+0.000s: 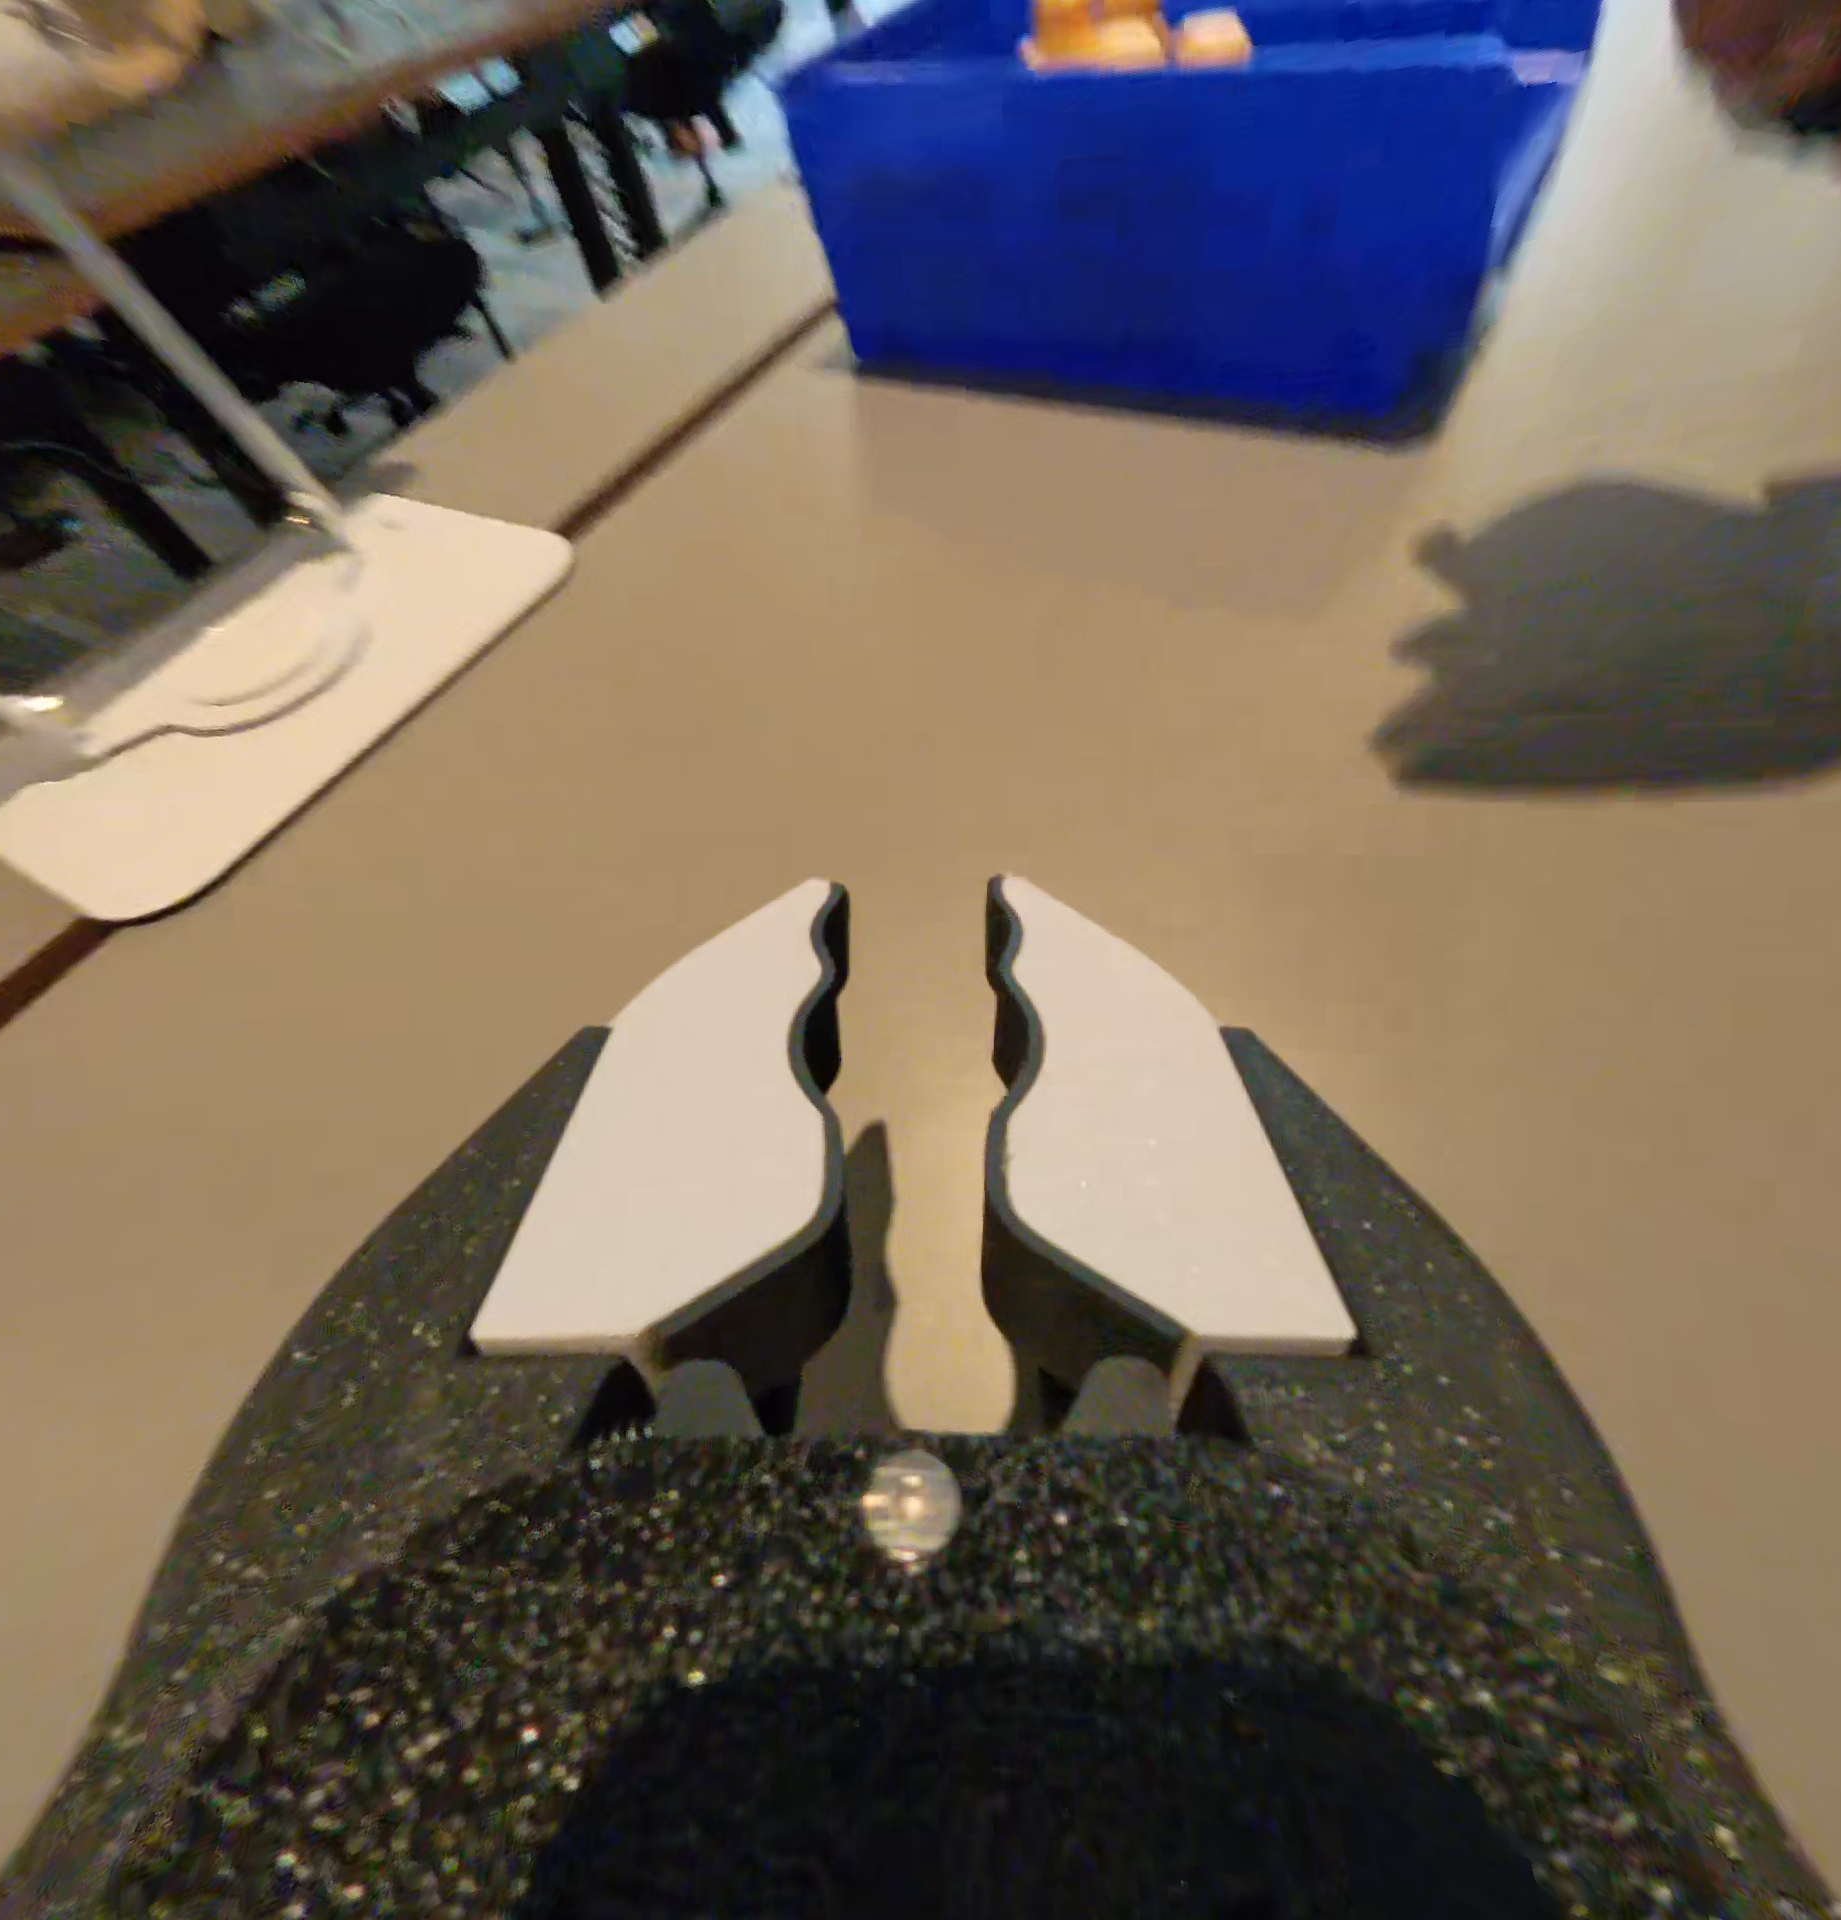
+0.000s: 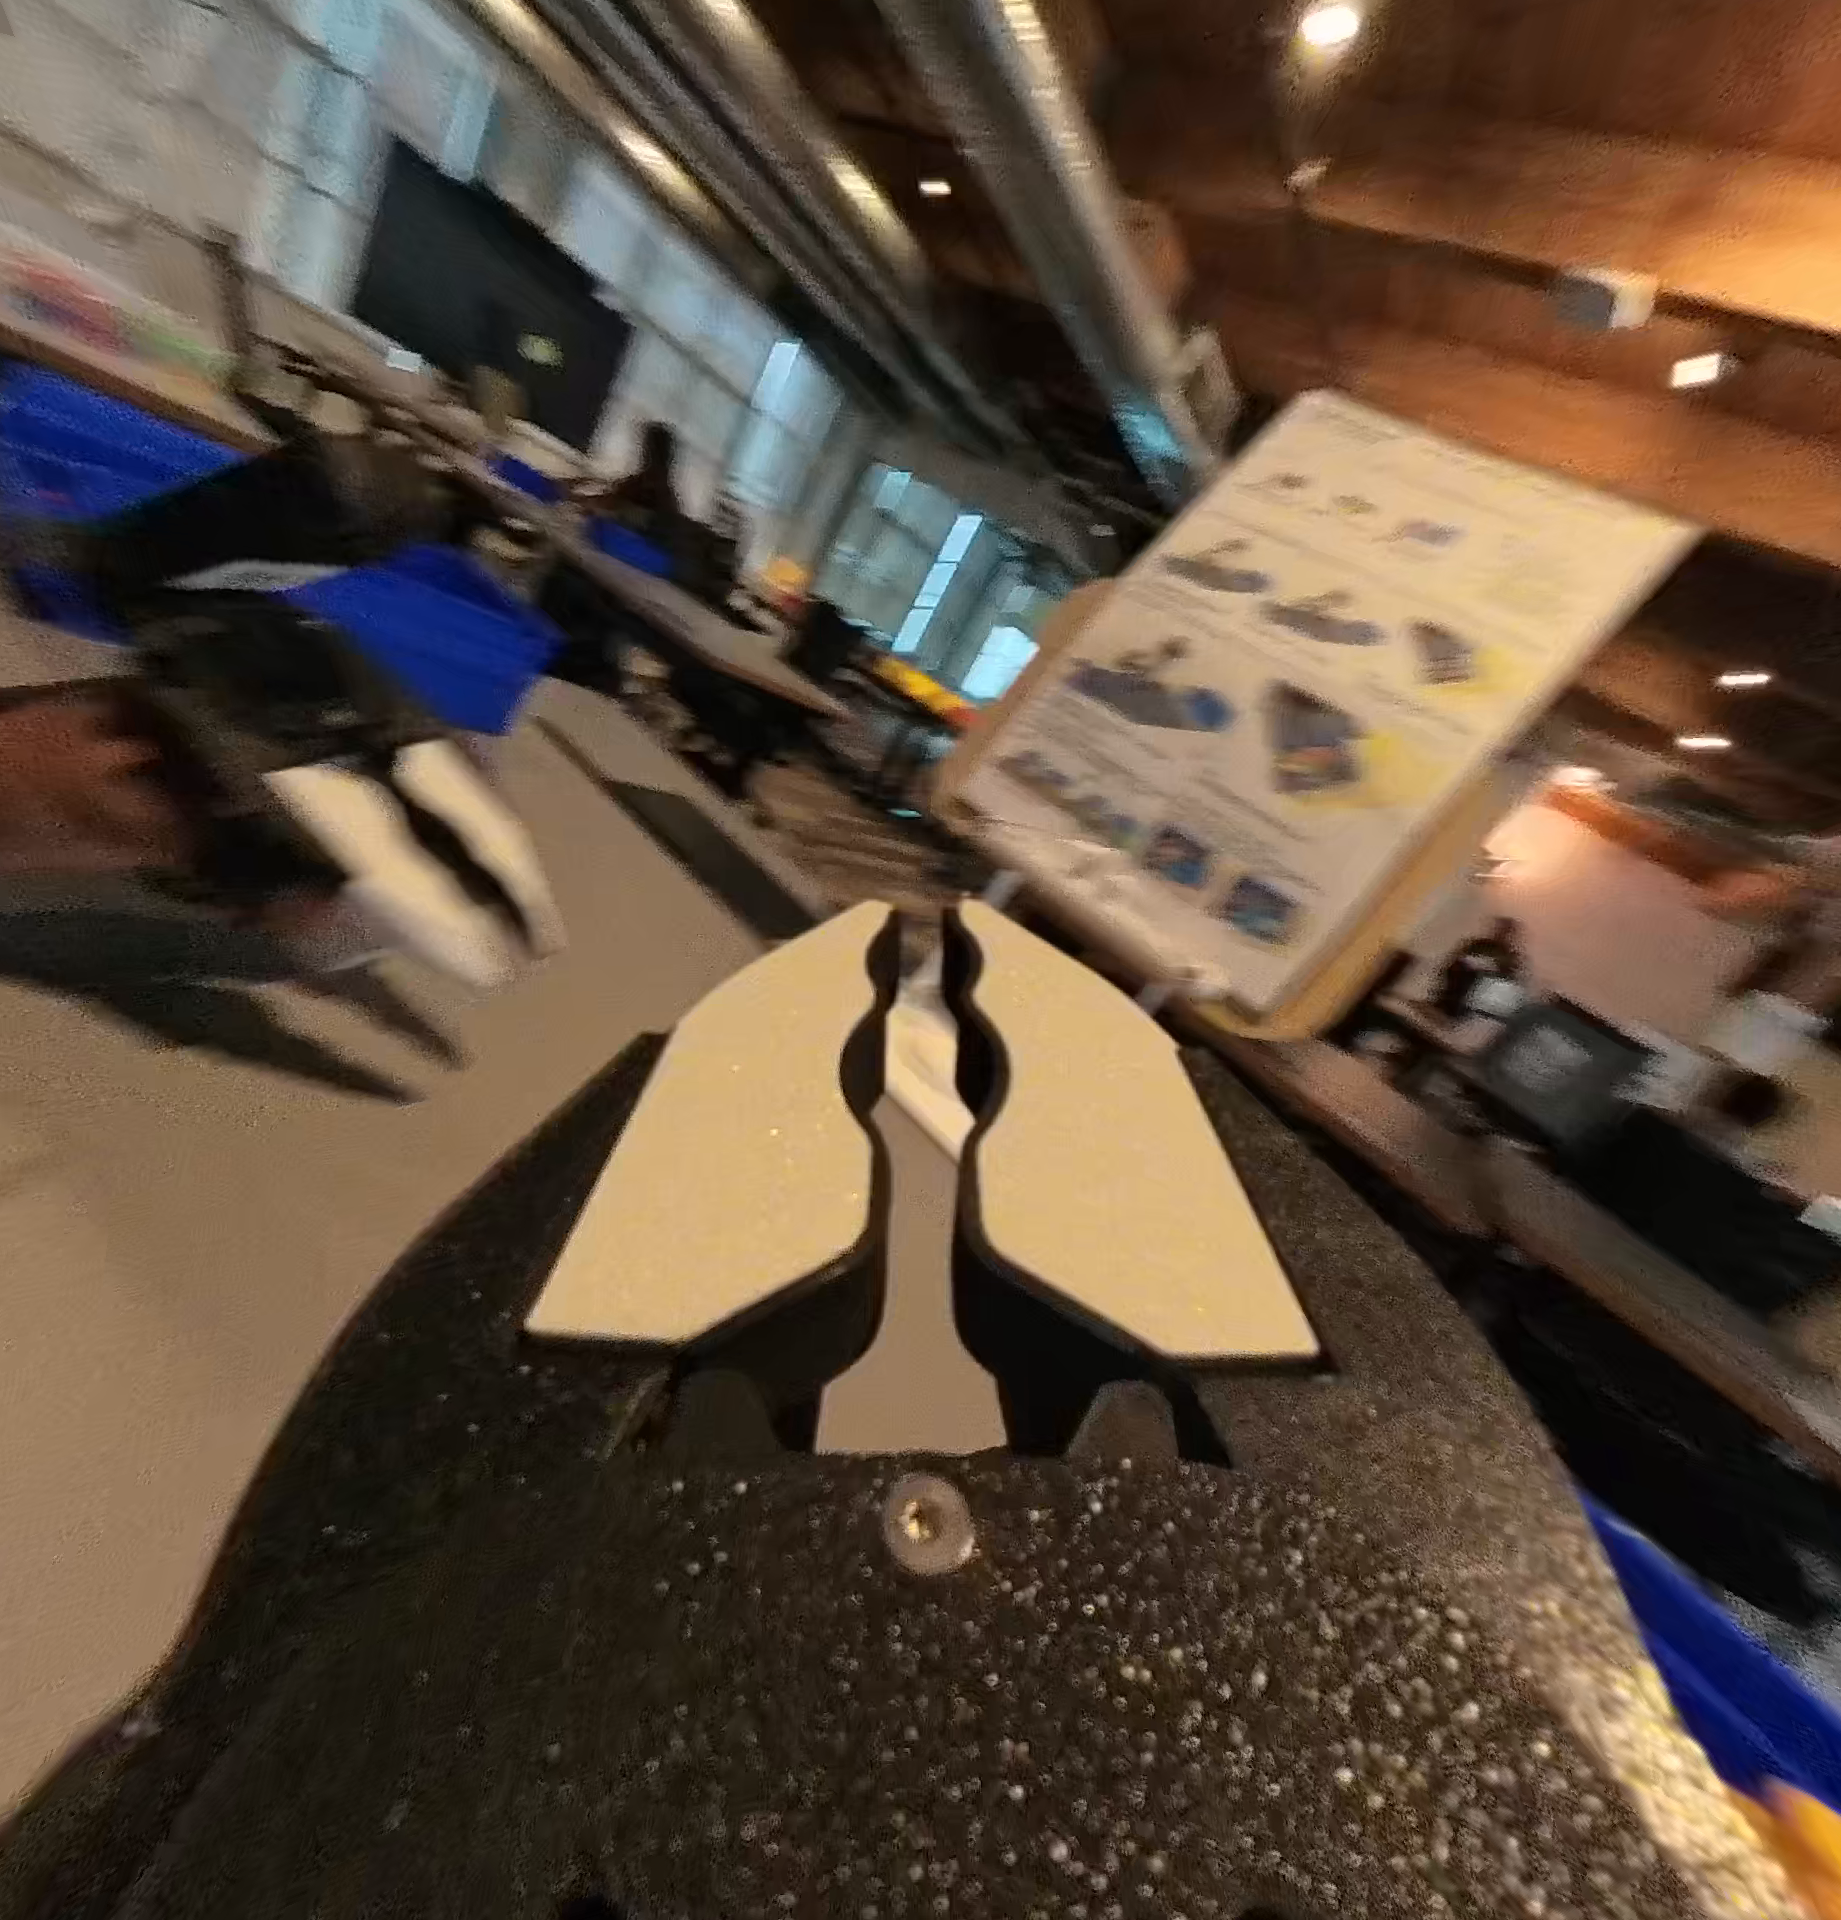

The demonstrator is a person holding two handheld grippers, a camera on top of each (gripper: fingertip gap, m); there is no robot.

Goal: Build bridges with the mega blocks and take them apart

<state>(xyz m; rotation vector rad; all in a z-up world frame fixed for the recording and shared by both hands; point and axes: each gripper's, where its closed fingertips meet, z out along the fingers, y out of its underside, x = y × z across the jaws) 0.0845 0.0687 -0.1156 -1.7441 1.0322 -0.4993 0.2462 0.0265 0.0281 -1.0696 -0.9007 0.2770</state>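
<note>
My left gripper (image 1: 918, 894) hovers low over the beige table (image 1: 999, 644), its jaws apart and empty. Ahead of it stands a blue bin (image 1: 1155, 229) with orange mega blocks (image 1: 1103, 36) showing above its rim. My right gripper (image 2: 921, 914) is raised and tilted, its jaws drawn to a narrow slit with nothing between them. The left gripper also shows blurred at the left of the right wrist view (image 2: 448, 873). A blue bin edge (image 2: 1747, 1683) and a bit of orange (image 2: 1830, 1860) sit at the lower right corner of that view.
A white stand base (image 1: 272, 707) with a slanted rod sits on the table's left side. It holds a picture board (image 2: 1311, 707). The other gripper's shadow (image 1: 1643, 634) falls on the table at right. Other tables, chairs and blue bins fill the room beyond. There is about 25 cm between the tips of the two grippers.
</note>
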